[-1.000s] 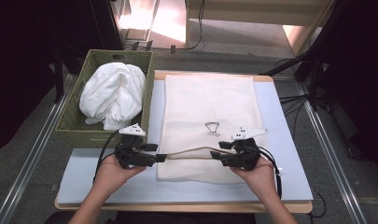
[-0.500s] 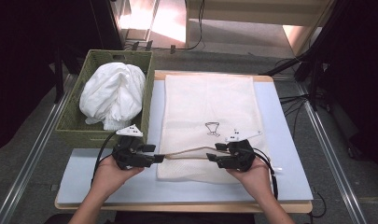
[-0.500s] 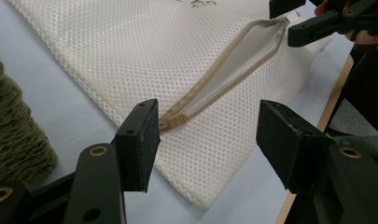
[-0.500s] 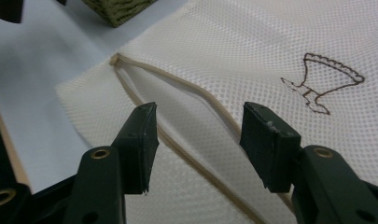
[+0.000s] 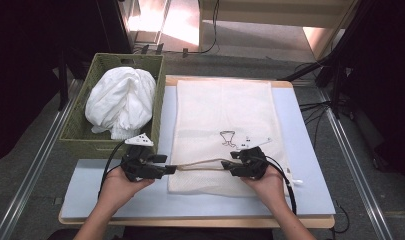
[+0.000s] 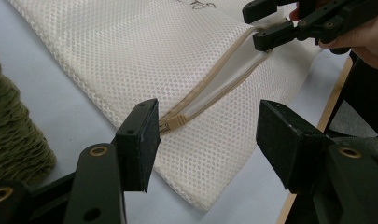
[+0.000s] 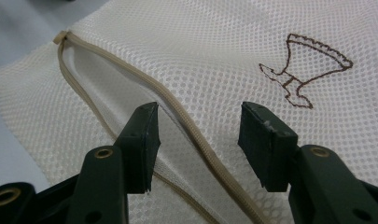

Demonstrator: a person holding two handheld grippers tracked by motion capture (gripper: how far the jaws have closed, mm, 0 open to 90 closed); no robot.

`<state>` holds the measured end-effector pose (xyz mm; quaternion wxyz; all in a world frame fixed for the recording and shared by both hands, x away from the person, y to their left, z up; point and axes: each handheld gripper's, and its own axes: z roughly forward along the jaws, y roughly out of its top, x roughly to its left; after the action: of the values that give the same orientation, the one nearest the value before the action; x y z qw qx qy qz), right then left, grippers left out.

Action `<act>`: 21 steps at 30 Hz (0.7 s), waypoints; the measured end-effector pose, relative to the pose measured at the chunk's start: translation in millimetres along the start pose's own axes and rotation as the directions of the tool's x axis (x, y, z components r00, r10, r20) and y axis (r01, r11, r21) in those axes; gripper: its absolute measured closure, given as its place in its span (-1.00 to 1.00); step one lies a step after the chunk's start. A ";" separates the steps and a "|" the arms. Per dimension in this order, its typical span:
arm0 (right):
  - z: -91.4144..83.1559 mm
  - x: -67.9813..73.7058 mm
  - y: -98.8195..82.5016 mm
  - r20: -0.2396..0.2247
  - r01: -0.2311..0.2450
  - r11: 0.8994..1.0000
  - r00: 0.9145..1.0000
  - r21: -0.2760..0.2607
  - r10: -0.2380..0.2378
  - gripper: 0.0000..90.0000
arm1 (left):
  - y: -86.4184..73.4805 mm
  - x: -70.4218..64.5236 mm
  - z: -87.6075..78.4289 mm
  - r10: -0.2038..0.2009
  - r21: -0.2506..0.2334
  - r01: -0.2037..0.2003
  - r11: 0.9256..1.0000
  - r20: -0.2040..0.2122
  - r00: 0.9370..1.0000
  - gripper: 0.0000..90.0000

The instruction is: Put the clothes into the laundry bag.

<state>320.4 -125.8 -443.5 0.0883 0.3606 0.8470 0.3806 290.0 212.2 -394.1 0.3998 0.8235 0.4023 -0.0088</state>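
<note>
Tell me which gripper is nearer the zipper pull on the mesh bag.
Left. The left gripper has the zipper pull just by one open jaw, untouched. The right gripper sits at the far end of the open zipper, jaws open astride its upper edge.

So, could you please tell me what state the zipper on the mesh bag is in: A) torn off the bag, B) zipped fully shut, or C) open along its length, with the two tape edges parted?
C: in the left gripper view the zipper gapes, showing the inside of the mesh bag.
</note>
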 end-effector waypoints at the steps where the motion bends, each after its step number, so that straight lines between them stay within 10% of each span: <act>1: 1.2 -0.4 -0.2 0.009 0.002 1.000 1.000 0.005 -0.002 0.10 | 0.0 0.2 0.2 0.000 0.001 0.000 1.000 0.002 1.000 -0.10; 13: 12.1 -1.3 -0.2 0.047 0.041 0.999 0.998 0.023 -0.042 0.83 | -0.1 -0.1 2.4 -0.002 0.002 0.002 1.000 0.005 1.000 -0.10; 21: -0.3 -6.8 14.1 0.056 -0.009 0.999 0.998 -0.049 0.011 0.89 | -0.2 0.3 1.8 0.000 0.003 0.000 1.000 0.005 1.000 -0.10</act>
<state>332.8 -124.2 -434.2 0.1190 0.3731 0.8327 0.3915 290.6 211.2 -395.6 0.3996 0.8240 0.4015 -0.0112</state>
